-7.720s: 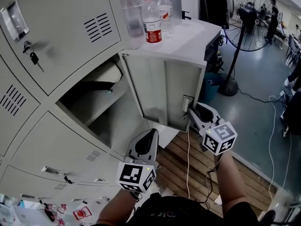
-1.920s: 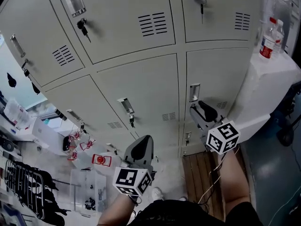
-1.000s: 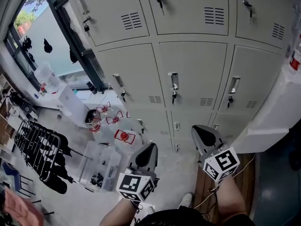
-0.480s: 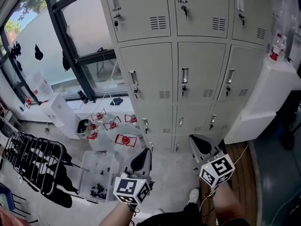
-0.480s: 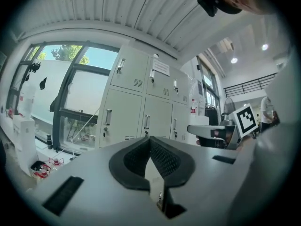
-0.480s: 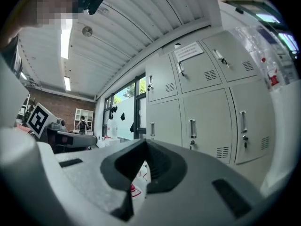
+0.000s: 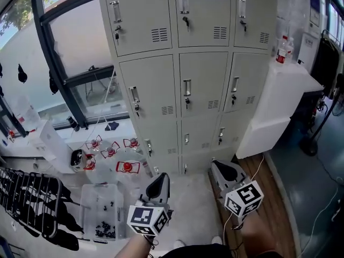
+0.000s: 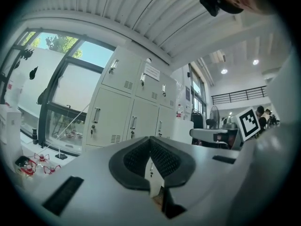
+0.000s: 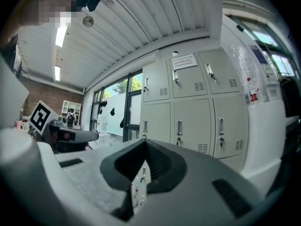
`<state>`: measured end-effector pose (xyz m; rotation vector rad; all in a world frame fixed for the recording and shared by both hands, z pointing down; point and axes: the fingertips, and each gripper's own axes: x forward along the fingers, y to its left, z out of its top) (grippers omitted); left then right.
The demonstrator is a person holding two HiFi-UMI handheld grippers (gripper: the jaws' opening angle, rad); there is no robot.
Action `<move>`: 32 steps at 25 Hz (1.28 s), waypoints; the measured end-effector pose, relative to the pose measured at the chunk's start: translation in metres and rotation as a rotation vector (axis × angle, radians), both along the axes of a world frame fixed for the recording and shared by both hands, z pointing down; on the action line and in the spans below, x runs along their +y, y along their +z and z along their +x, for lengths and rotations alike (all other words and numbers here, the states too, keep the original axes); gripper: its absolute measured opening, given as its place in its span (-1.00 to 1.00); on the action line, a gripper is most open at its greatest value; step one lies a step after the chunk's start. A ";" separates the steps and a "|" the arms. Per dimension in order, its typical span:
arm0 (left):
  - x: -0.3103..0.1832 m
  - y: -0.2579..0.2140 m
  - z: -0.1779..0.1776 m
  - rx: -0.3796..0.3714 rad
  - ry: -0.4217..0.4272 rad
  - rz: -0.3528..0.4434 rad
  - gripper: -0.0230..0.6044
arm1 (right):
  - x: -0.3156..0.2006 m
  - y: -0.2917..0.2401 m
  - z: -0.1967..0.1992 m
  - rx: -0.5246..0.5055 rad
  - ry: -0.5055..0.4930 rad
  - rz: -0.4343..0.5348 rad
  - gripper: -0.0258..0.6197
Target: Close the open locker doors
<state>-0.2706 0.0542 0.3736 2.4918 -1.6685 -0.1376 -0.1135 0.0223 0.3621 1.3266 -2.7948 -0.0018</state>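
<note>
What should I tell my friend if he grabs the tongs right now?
Left tongs: shut, holding nothing.
Right tongs: shut, holding nothing.
Both hang low in front of the lockers and touch none of them.
Done: all the lockers in view are closed.
Left: nothing that shows here. Perhaps check for lockers outside the picture before stopping.
</note>
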 end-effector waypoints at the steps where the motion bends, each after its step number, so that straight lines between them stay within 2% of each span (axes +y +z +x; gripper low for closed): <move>1: 0.002 0.001 0.005 -0.001 0.004 -0.004 -0.92 | 0.002 0.000 0.006 -0.001 0.007 -0.002 -0.92; 5: 0.008 0.005 0.036 -0.010 0.005 -0.019 -0.92 | 0.013 0.003 0.037 -0.007 0.020 -0.003 -0.92; 10: 0.027 0.003 0.099 -0.037 0.018 -0.019 -0.92 | 0.032 0.005 0.092 -0.021 0.011 0.000 -0.92; 16: 0.065 -0.001 0.182 -0.081 -0.002 -0.016 -0.92 | 0.065 0.006 0.163 -0.063 -0.033 0.003 -0.92; 19: 0.089 0.002 0.210 -0.107 -0.034 -0.020 -0.92 | 0.081 0.010 0.189 -0.069 -0.076 0.000 -0.92; 24: 0.124 0.013 0.230 -0.123 -0.104 -0.048 -0.92 | 0.102 0.018 0.205 -0.078 -0.151 -0.009 -0.92; 32: 0.155 0.007 0.223 -0.113 -0.180 -0.019 -0.92 | 0.131 0.021 0.195 -0.087 -0.218 -0.003 -0.92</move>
